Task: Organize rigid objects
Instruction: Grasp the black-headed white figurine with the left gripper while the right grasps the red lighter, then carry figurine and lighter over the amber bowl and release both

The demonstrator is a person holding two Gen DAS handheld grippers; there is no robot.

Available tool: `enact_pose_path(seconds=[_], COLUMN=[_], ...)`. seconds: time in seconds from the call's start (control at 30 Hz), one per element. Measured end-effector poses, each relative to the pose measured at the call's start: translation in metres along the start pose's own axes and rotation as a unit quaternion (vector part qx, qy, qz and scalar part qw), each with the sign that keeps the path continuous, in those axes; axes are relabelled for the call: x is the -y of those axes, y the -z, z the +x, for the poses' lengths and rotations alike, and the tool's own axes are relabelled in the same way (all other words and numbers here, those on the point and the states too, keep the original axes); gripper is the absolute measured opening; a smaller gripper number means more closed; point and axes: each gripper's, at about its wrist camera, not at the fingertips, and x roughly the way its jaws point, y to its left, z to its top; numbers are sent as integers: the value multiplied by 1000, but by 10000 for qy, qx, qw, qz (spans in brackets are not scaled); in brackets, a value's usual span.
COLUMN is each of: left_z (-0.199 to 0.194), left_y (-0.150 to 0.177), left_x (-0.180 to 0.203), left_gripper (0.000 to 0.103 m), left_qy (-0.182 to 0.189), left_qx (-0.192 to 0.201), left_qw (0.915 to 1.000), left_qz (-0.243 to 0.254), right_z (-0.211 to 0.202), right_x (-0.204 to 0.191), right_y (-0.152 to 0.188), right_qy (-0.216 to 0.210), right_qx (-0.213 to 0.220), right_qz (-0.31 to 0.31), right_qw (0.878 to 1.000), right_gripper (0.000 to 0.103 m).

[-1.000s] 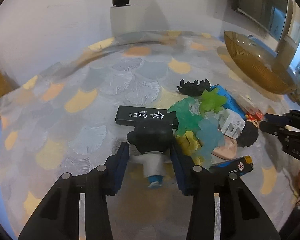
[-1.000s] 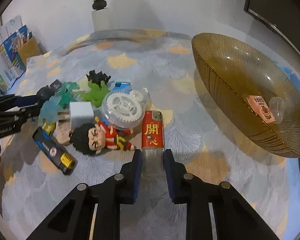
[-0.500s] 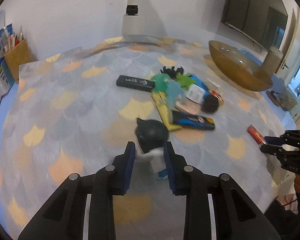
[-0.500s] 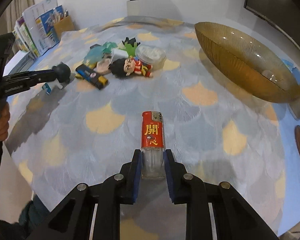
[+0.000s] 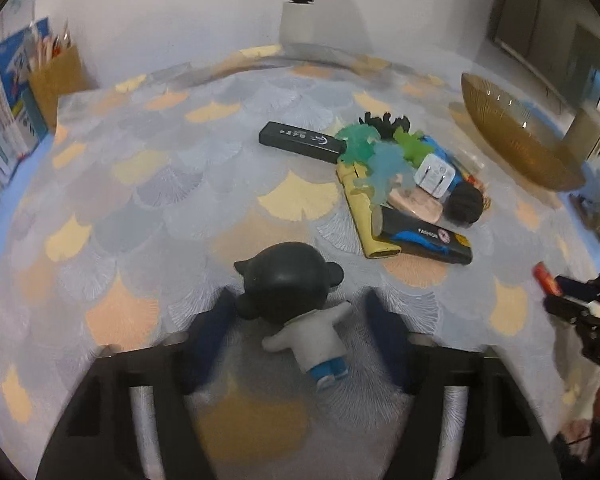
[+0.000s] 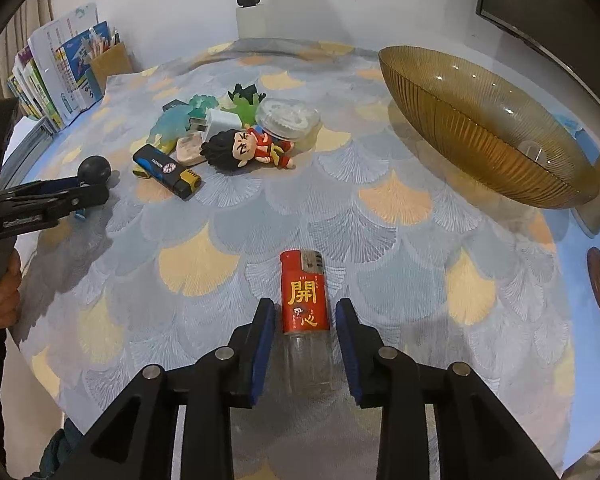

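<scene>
A figurine [image 5: 296,308] with a black head, white shirt and blue shoes lies on the patterned tablecloth between the fingers of my left gripper [image 5: 300,320]. Its jaws are opening and the pads stand clear of the figurine. A red lighter [image 6: 305,300] with gold characters lies between the fingers of my right gripper [image 6: 305,336]. Those jaws are opening too, with a thin gap on each side of the lighter. From the right wrist view the left gripper [image 6: 88,194] and the figurine's head [image 6: 94,168] show at the left.
A pile of small toys [image 5: 400,176], with a black box [image 5: 300,140] and a blue-black lighter [image 5: 424,240], lies mid-table. An amber glass bowl [image 6: 480,128] stands at the right. Books and a pencil holder [image 6: 60,64] stand at the back left. A hand [image 6: 0,296] shows at the left.
Both grippers pulled back from the toy pile toward the table's near side, carrying the figurine and the lighter. Their jaws have since parted, and both objects lie on the cloth.
</scene>
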Motion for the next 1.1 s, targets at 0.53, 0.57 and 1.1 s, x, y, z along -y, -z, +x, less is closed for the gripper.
enact_pose_path(seconds=[0.53,0.57,1.1], left_z=[-69,-72,3], left_y=[-40,-47,-145], left_x=[64,72,243], left_gripper=[51,51,51], left_qy=[494,578,1575], left_qx=[951,1023,748], left_qw=[9936,9923,9737], left_qz=[350,403,1468], right_z=[-62,-72,-76], right_x=[26,35,195], right_y=[-14,-18,-74], right_qy=[-1225,-1145,876], right_qx=[973,1113,676], right_qz=[592,632,1636], right_qw=[9859,9852,9803], right_gripper=[22,22,22])
